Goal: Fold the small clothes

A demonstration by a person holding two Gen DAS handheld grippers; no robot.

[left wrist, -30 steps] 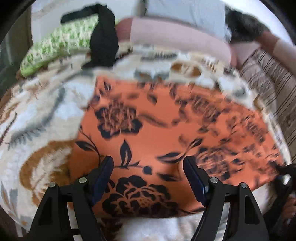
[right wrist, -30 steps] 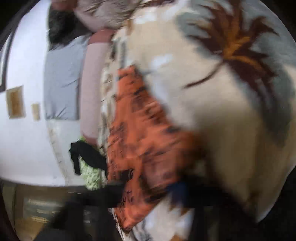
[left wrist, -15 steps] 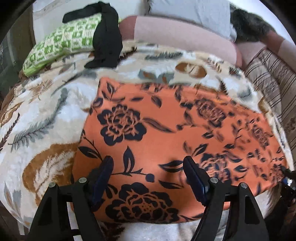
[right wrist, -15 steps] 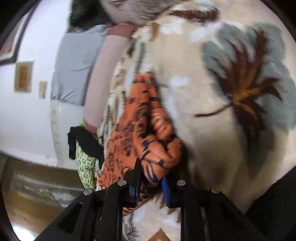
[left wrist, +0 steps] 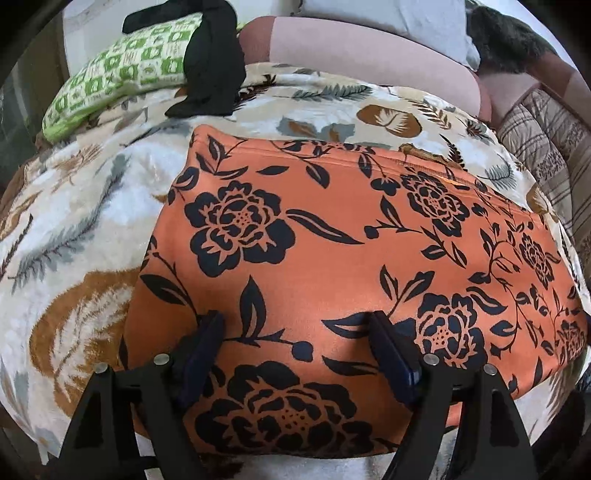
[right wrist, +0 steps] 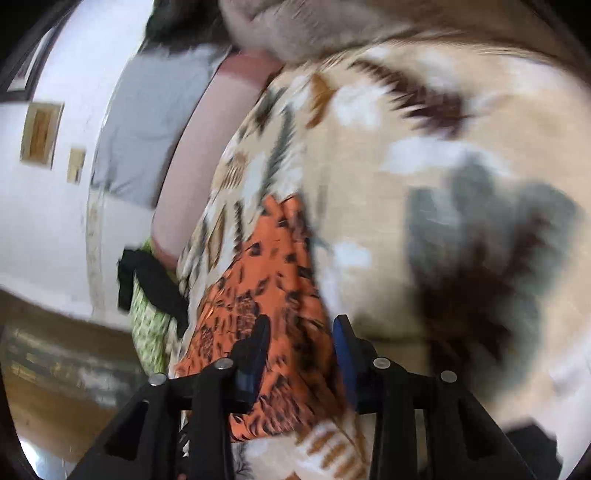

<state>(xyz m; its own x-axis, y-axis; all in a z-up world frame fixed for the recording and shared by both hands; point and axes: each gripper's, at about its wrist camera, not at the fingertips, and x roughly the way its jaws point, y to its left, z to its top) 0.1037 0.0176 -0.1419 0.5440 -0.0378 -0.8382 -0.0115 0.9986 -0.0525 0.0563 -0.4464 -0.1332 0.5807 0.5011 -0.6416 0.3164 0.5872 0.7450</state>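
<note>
An orange cloth with black flowers lies flat and wide on the leaf-patterned blanket. My left gripper hovers over its near edge, and its jaws, wide apart, are still opening with nothing pinched. In the blurred right wrist view the same orange cloth runs away from the camera. My right gripper is at the cloth's end. Its jaws are opening, the cloth lies between them, and the pads are off it.
A green-patterned pillow with a black garment draped on it lies at the bed's far left. A pink bolster and grey pillow sit behind. A striped quilt is at the right.
The right gripper, shut on a bunched end of the orange cloth, has opened and let it go, rolling and pulling back. The cloth now lies flatter. The left gripper stayed put.
</note>
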